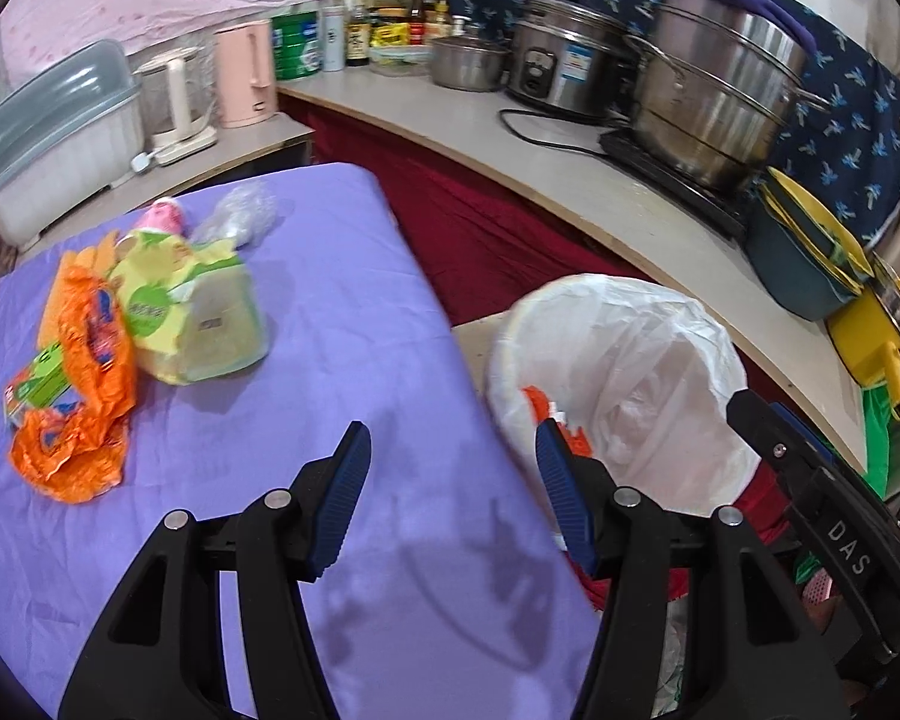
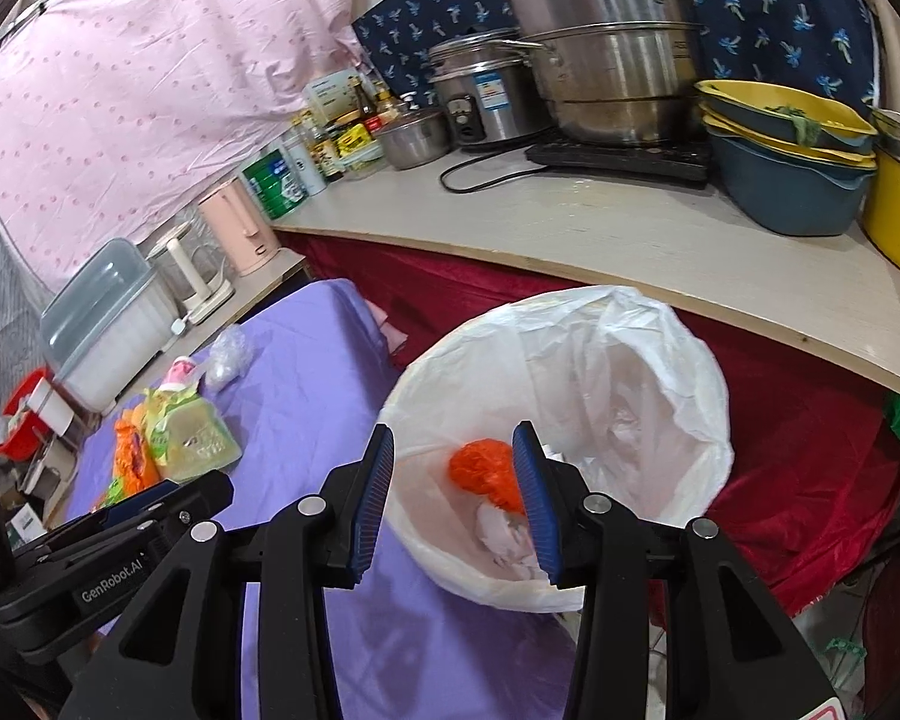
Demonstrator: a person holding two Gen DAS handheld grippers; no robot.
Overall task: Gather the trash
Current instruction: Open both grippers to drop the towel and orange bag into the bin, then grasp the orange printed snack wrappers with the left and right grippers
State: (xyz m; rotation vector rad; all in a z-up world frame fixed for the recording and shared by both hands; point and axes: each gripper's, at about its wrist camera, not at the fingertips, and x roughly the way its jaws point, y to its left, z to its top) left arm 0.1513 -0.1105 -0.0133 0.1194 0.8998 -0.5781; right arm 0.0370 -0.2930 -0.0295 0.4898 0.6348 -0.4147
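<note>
Both tools stand spread with nothing between the pads: the left tool [image 1: 453,498] over the purple tabletop [image 1: 330,360], the right tool [image 2: 453,498] above the lined bin [image 2: 660,360] holding orange trash [image 2: 480,468]. Farther off, wrappers [image 1: 90,360] lie piled on the tabletop.

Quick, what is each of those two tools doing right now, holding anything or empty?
Left tool: open, holding nothing, over the purple cloth.
Right tool: open, holding nothing, over the lined trash bin.
</note>
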